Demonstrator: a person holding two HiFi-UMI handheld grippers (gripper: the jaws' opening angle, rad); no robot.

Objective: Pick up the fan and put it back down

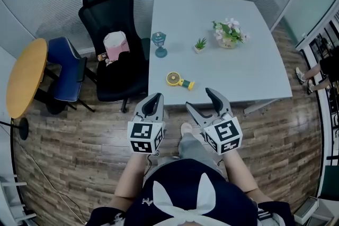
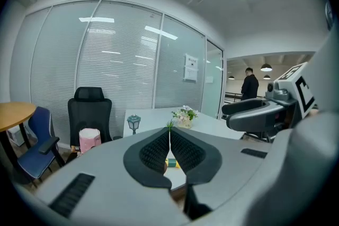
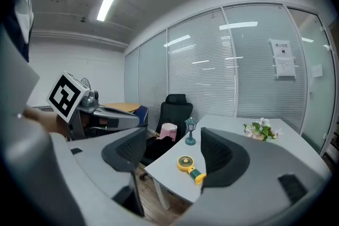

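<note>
Head view: approach step, by my reading, nothing grasped yet; fan (image 1: pixel 179 80) lies flat on table (image 1: pixel 238 71) near front edge, ahead of both grippers, touching neither; left gripper (image 1: pixel 153 105) jaws pressed together, right gripper (image 1: pixel 204 102) jaws spread.

Left gripper view: jaws meet, pinch nothing; fan nearly hidden behind them, only sliver shows.

Right gripper view: fan framed between spread jaws, beyond tips; next move likely reach forward and down, straddle fan, close; handle end cut off by jaw.
</note>
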